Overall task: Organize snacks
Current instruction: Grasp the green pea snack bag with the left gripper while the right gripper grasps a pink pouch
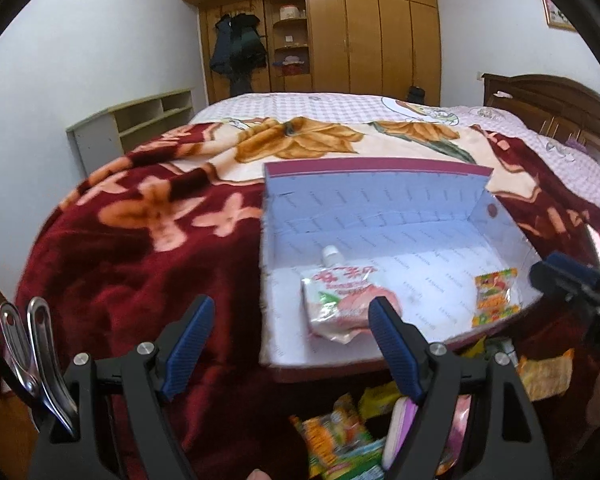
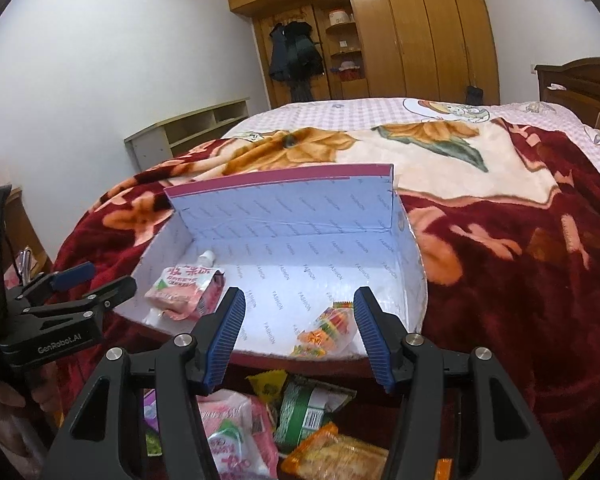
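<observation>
An open white-lined box (image 1: pixel 380 200) (image 2: pixel 284 208) with a maroon rim lies on the bed blanket. Inside it at the left lies a pink spouted pouch (image 1: pixel 340 304) (image 2: pixel 184 292). A small orange gummy packet (image 1: pixel 494 298) (image 2: pixel 328 330) lies at its front right corner. My left gripper (image 1: pixel 292 346) (image 2: pixel 100 280) hangs open at the box's front left edge, with nothing in it. My right gripper (image 2: pixel 300 336) (image 1: pixel 556 276) is open over the front rim, its pads apart from the gummy packet beyond them. A pile of loose snack packets (image 2: pixel 260 432) (image 1: pixel 340 436) lies in front of the box, below both grippers.
The box sits on a dark red flowered blanket (image 1: pixel 140 260) over a wide bed. A low shelf unit (image 1: pixel 140 120) stands by the left wall, a wooden wardrobe (image 1: pixel 360 40) at the back, a headboard (image 1: pixel 560 100) at the right. Metal clips (image 1: pixel 28 352) show at the left.
</observation>
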Demonstrator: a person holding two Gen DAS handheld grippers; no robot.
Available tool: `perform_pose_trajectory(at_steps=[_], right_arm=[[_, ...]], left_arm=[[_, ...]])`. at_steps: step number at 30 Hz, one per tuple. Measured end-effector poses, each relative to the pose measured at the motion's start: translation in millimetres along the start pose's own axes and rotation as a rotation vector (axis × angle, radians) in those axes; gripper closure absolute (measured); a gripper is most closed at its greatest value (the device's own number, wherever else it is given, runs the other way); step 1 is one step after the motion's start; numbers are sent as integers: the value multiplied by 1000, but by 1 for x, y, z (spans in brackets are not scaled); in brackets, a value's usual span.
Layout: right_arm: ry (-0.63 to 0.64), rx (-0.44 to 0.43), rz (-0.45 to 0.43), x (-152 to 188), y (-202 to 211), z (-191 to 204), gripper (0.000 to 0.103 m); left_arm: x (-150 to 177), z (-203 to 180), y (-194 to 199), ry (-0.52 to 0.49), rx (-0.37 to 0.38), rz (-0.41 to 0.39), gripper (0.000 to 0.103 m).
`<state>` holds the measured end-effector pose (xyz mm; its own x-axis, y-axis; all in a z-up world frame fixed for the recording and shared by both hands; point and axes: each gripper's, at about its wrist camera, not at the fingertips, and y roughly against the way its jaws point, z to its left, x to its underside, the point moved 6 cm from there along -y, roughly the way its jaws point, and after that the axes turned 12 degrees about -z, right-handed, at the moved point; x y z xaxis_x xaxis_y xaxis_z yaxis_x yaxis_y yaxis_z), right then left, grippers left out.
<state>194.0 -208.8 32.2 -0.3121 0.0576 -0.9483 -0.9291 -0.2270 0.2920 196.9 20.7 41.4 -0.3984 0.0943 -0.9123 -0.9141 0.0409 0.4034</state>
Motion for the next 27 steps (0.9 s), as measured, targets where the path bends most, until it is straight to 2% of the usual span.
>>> perform_pose_trajectory(at_steps=[6, 16, 20, 27], right_arm=[[6, -5, 4, 8, 17, 7, 45], [2, -31, 19, 26, 36, 19, 45], [-9, -40, 30, 36, 41, 23, 45], [-25, -53, 63, 60, 45, 25, 45]], left_arm=[[9, 9, 21, -1, -11, 10, 20], [38, 4, 49, 17, 20, 43, 20], [55, 2, 52, 6, -19, 82, 20], [81, -14, 53, 60, 42, 155, 20]])
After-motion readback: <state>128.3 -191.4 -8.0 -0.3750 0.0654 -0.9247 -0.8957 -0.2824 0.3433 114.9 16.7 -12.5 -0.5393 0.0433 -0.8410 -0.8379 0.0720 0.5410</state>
